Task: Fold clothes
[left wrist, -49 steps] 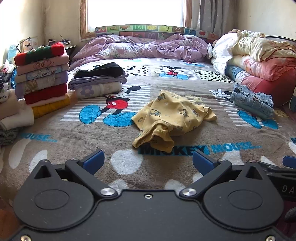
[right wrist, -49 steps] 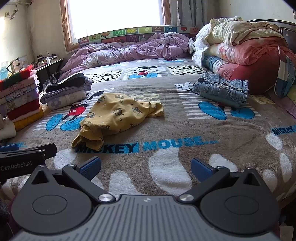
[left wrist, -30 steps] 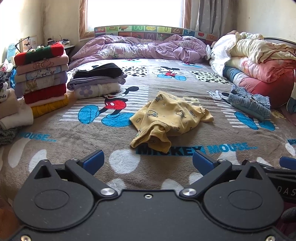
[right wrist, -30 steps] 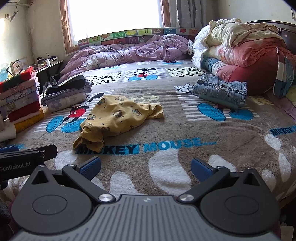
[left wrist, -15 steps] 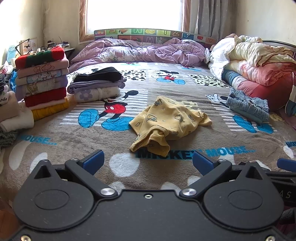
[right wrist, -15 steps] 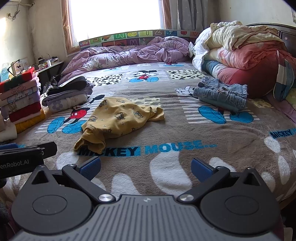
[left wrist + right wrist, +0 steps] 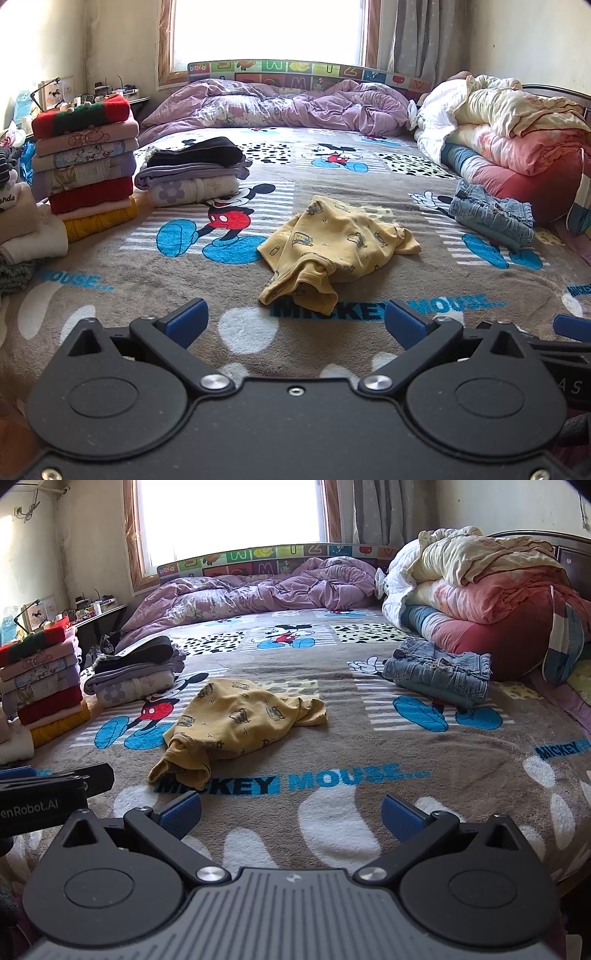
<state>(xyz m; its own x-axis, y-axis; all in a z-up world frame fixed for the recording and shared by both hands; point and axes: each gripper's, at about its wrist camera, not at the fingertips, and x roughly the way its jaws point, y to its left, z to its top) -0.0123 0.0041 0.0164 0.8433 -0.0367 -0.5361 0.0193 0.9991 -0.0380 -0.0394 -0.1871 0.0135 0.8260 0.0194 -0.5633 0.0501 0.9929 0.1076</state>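
A crumpled yellow printed garment [image 7: 332, 247] [image 7: 240, 723] lies in the middle of the bed on the grey cartoon-mouse blanket [image 7: 369, 184] [image 7: 369, 738]. My left gripper [image 7: 295, 323] hovers near the bed's front edge, short of the garment, open with nothing between its blue pads. My right gripper [image 7: 291, 814] hangs beside it to the right, also open and empty. The left gripper's black body [image 7: 55, 786] shows at the left edge of the right wrist view.
A tall stack of folded clothes [image 7: 83, 158] [image 7: 40, 679] stands at the left edge. A smaller folded pile [image 7: 192, 173] [image 7: 136, 672] sits behind it. Folded denim [image 7: 491, 214] [image 7: 439, 672] lies right, before heaped quilts [image 7: 517, 129]. A purple duvet [image 7: 277, 107] fills the back.
Both grippers have drawn back slightly and tilted up, so the garment sits a little farther and higher in view. Nothing on the bed has moved.
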